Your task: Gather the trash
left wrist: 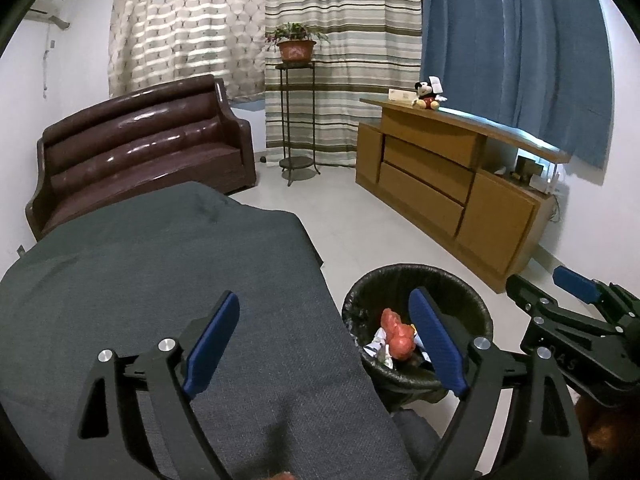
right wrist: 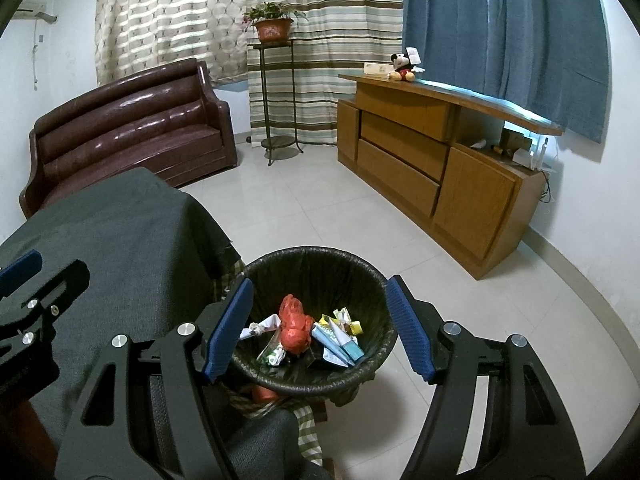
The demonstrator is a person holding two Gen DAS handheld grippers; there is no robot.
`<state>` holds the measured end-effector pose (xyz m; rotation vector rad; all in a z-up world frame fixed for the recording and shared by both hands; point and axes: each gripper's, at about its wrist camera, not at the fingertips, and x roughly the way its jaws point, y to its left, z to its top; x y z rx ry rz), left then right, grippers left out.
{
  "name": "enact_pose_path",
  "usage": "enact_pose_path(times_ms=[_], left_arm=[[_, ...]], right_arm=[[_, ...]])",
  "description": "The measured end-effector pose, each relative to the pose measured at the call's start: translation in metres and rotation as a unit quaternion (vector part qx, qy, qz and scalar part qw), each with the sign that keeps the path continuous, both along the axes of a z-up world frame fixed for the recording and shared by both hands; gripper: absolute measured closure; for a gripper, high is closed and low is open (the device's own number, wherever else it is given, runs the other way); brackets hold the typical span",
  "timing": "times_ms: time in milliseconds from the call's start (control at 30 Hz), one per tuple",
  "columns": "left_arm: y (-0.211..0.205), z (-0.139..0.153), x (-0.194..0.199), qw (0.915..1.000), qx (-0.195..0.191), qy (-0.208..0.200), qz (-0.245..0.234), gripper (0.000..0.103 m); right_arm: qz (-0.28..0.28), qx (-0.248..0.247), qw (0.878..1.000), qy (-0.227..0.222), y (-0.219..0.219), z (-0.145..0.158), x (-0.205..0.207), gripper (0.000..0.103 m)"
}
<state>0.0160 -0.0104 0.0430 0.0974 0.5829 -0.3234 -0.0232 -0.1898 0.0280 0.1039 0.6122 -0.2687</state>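
Beside the grey table [right wrist: 120, 232], binned trash [right wrist: 296, 330] lies seemingly below empty, parted jaws.

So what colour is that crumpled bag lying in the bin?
Red-orange. The crumpled bag lies among pale wrappers in the black-lined bin, clearest in the right wrist view.

The setting is a home living room. A brown leather sofa [right wrist: 128, 128] stands against the curtained window wall [right wrist: 168, 20]. To the right of the sofa, a potted plant [right wrist: 274, 24] sits on a tall metal stand. Farther right, a wooden sideboard [right wrist: 432, 160] carries a plush toy [right wrist: 402, 66]. The floor is pale tile [right wrist: 312, 208].
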Motion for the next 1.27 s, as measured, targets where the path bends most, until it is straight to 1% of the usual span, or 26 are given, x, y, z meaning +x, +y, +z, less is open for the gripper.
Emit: enact_pose_path(times_ms=[433, 533, 667, 767, 833, 967, 1033, 1100, 1167, 1267], left_arm=[[-0.003, -0.003, -0.001, 0.9999, -0.009, 0.004, -0.01, 0.018], [-0.003, -0.005, -0.001, 0.9999, -0.007, 0.008, -0.004, 0.017], [-0.001, -0.007, 0.0, 0.9998, -0.014, 0.016, -0.001, 0.016], [-0.002, -0.007, -0.003, 1.0, -0.004, 0.002, 0.008, 0.015], [-0.002, -0.007, -0.003, 0.9999, -0.005, 0.002, 0.009, 0.014], [0.0, -0.009, 0.001, 0.9997, -0.009, 0.016, 0.015, 0.01], [0.002, -0.012, 0.005, 0.9993, -0.01, 0.03, 0.018, 0.009], [0.003, -0.016, 0.011, 0.998, -0.012, 0.059, 0.015, 0.009], [0.006, -0.021, 0.014, 0.9968, -0.02, 0.075, 0.019, 0.009], [0.011, -0.025, 0.017, 0.9959, -0.022, 0.083, 0.028, 0.009]], right_arm=[[0.0, 0.0, 1.0, 0.0, 0.001, 0.0, 0.0, 0.036], [0.001, 0.0, 1.0, 0.0, 0.001, 0.0, 0.0, 0.036], [0.0, 0.0, 1.0, 0.0, 0.001, 0.001, 0.0, 0.036], [0.001, 0.0, 1.0, 0.0, 0.001, 0.001, 0.0, 0.036], [0.001, 0.0, 1.0, 0.001, 0.002, 0.0, 0.001, 0.036], [0.002, 0.0, 1.0, 0.001, 0.003, 0.0, 0.001, 0.036], [0.001, 0.0, 1.0, 0.0, 0.004, 0.0, 0.001, 0.036], [0.001, 0.0, 1.0, 0.001, 0.003, 0.0, 0.001, 0.036], [0.001, 0.0, 1.0, 0.002, 0.003, 0.0, 0.001, 0.036], [0.003, -0.001, 1.0, 0.004, 0.005, -0.002, 0.001, 0.036]])
